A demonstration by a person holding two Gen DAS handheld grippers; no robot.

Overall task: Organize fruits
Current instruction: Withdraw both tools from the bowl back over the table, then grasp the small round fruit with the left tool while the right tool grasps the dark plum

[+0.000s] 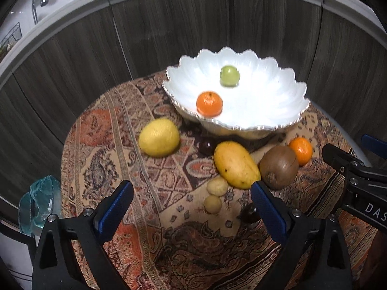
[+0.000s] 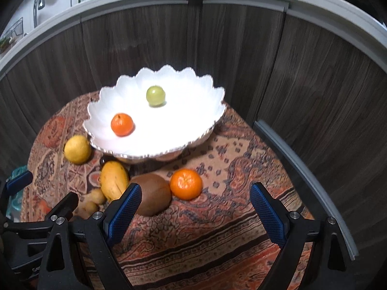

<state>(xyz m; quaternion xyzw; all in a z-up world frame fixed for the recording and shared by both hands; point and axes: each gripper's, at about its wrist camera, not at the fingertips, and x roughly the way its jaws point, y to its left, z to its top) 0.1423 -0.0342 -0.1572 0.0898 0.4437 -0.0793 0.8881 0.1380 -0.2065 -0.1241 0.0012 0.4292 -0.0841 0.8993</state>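
Note:
A white scalloped bowl [image 1: 278, 91] [image 2: 193, 125] stands at the back of the patterned table and holds an orange [image 1: 209, 103] [image 2: 122, 124] and a green fruit [image 1: 229, 75] [image 2: 155, 95]. On the cloth in front lie a lemon [image 1: 159, 137] [image 2: 77, 149], a mango [image 1: 235, 164] [image 2: 113, 180], a kiwi [image 1: 278, 167] [image 2: 154, 194], a second orange [image 1: 301, 150] [image 2: 185, 183], two small pale fruits [image 1: 217, 186] and dark plums [image 1: 206, 146]. My left gripper [image 1: 192, 191] is open above the cloth. My right gripper [image 2: 196, 193] is open, near the kiwi and orange.
The round table is covered by a patterned cloth [image 1: 169, 241] [image 2: 217, 241]. Dark wood cabinet fronts [image 1: 169, 36] stand behind it. A crumpled clear plastic piece [image 1: 40, 203] lies at the table's left edge. The right gripper's body [image 1: 358, 181] shows at the right.

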